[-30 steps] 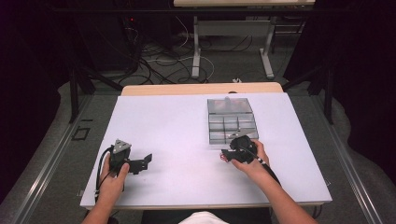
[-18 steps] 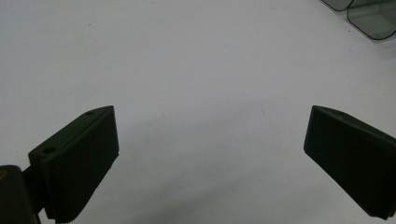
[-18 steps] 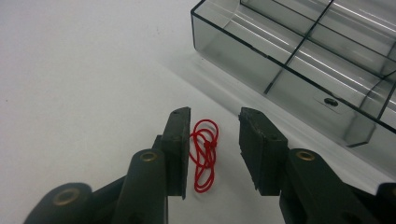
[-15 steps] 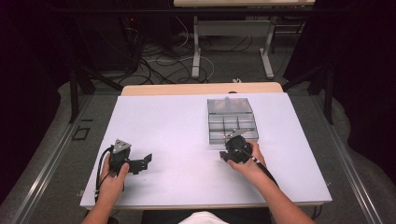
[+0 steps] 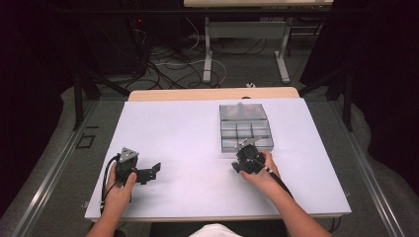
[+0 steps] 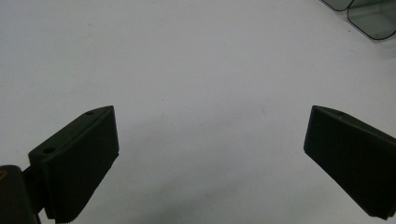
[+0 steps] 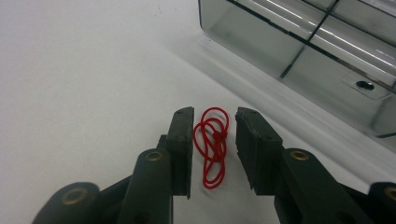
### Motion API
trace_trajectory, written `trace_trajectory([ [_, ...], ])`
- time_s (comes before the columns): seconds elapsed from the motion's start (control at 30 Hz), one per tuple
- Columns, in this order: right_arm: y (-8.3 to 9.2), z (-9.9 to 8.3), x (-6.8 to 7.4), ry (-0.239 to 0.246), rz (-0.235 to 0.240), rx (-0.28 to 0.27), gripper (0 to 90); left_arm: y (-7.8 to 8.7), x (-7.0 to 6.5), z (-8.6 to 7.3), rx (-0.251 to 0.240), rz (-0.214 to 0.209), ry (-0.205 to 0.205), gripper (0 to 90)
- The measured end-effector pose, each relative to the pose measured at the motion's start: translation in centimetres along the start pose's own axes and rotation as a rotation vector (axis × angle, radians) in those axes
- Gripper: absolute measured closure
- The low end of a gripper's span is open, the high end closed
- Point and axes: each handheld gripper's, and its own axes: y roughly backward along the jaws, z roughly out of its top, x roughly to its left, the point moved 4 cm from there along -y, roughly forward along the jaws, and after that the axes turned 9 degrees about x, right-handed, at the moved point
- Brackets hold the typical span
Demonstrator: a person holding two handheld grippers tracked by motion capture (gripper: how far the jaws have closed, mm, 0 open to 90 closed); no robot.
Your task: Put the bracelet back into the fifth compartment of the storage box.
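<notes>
The right gripper (image 7: 214,140) straddles a small red looped cord (image 7: 212,145) lying on the white table (image 5: 178,128), just near of the clear compartment box (image 5: 245,129); its jaws have just been closing but do not yet press it. This looks like the pick-up step (pads narrowing, cord loose). Next: close fully, then lift. The left gripper (image 5: 148,173) rests wide open at near left.
</notes>
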Motion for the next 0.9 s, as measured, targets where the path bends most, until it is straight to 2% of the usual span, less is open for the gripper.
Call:
trace_trajectory([
  [0.2, -0.21, -0.1, 0.09, -0.007, 0.007, 0.007, 69.5, -0.02, 0.02, -0.01, 0.002, 0.0, -0.001, 3.2],
  [0.27, -0.23, -0.19, -0.01, 0.008, 0.008, 0.025, 70.4, -0.01, 0.02, -0.01, 0.001, 0.0, -0.001, 3.2],
  [0.33, -0.48, -0.24, 0.06, -0.007, 0.005, 0.016, 71.2, -0.01, 0.03, -0.01, 0.001, 0.0, -0.001, 3.2],
  [0.37, -0.48, -0.3, 0.04, 0.004, 0.012, 0.027, 71.6, -0.01, 0.03, -0.01, 0.001, 0.0, -0.001, 3.2],
  [0.4, -0.52, -0.31, 0.06, -0.008, 0.002, 0.025, 72.4, -0.01, 0.02, -0.01, 0.001, 0.0, -0.001, 3.2],
  [0.5, -0.53, -0.31, -0.05, 0.004, 0.01, 0.018, 74.1, -0.01, 0.03, -0.01, 0.001, -0.001, 0.0, 3.2],
  [0.63, -0.51, -0.36, -0.03, -0.006, 0.005, 0.02, 77.5, -0.02, 0.04, -0.01, 0.0, 0.0, 0.0, 3.2],
  [0.67, -0.4, -0.41, -0.08, -0.011, 0.004, 0.036, 79.9, -0.01, 0.05, 0.0, -0.001, 0.001, -0.002, 3.2],
  [0.7, -0.53, -0.37, -0.13, -0.01, 0.002, 0.019, 80.8, -0.01, 0.04, 0.0, 0.0, 0.001, -0.002, 3.2],
  [0.9, -0.49, -0.43, -0.2, -0.025, 0.022, 0.018, 86.6, -0.01, 0.04, 0.0, 0.0, 0.0, -0.001, 3.2],
])
